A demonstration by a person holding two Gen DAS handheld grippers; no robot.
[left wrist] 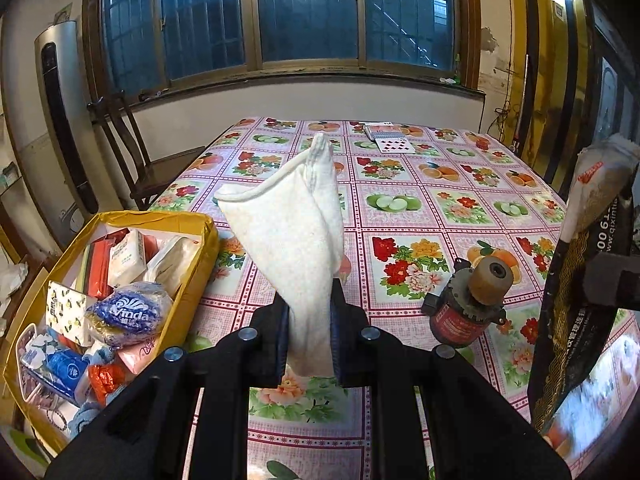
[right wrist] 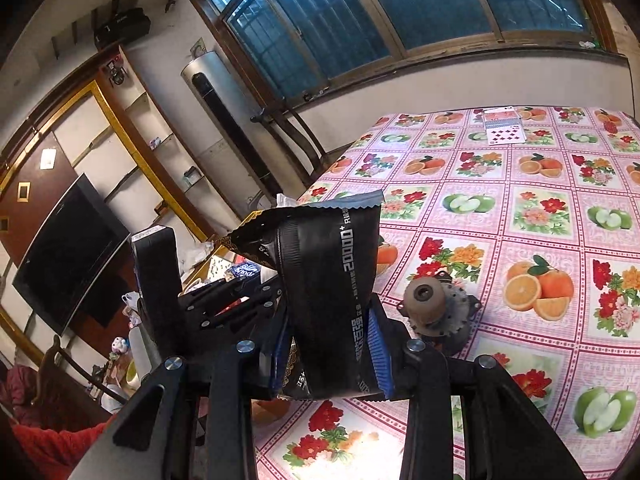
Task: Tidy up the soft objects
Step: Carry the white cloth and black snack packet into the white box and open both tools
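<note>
White cloth (left wrist: 292, 240), pinched upright in my left tool (left wrist: 310, 344) beside the yellow box (left wrist: 200, 264), is heading there, I judge, while my right tool (right wrist: 332, 356) is clamping a black pouch (right wrist: 324, 280) above the counter (right wrist: 520, 240).

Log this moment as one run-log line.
left gripper: shut on white cloth | right gripper: shut on black pouch | yellow box: open, packed
</note>
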